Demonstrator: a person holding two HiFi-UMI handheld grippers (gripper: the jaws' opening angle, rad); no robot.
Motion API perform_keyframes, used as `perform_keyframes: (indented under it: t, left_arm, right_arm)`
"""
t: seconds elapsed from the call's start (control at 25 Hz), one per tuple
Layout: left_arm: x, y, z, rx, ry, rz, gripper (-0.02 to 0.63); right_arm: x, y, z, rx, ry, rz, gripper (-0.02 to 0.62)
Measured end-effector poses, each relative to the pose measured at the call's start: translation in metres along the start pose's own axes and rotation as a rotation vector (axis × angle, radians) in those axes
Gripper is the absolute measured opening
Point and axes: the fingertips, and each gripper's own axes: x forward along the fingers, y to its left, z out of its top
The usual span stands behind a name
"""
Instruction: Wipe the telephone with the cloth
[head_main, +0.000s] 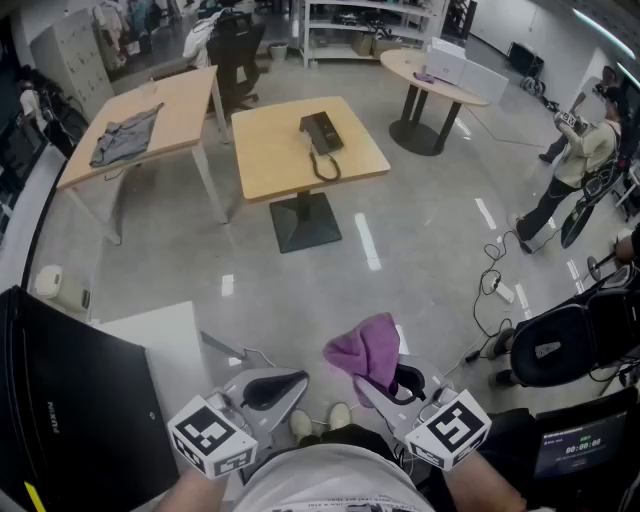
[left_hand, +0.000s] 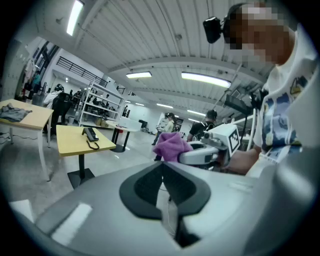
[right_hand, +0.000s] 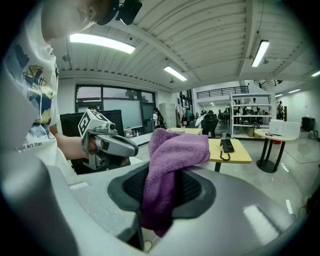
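A black telephone (head_main: 321, 133) with a curled cord lies on a square wooden table (head_main: 270, 160) far ahead across the floor; it also shows small in the left gripper view as the telephone (left_hand: 90, 134) and in the right gripper view as the telephone (right_hand: 227, 145). My right gripper (head_main: 385, 385) is shut on a purple cloth (head_main: 367, 350), which bunches above its jaws and hangs between them as the cloth (right_hand: 167, 170). My left gripper (head_main: 268, 388) is shut with nothing in it, held close to my body beside the right one. Both are well short of the table.
A long wooden table (head_main: 150, 125) with a grey garment (head_main: 125, 137) stands at the left, a round table (head_main: 435, 75) with white boxes at the back right. A person (head_main: 570, 170) stands at the right. Cables (head_main: 495, 285) lie on the floor; a black case (head_main: 70, 400) sits at my left.
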Motion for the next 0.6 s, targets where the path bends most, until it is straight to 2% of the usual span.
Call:
perform_keyframes:
  t: [0.6]
  left_arm:
    - [-0.005,0.012,0.001,-0.01,-0.012,-0.001,0.005]
  right_arm:
    - [0.015,0.001,0.004,0.019,0.016,0.013,0.117]
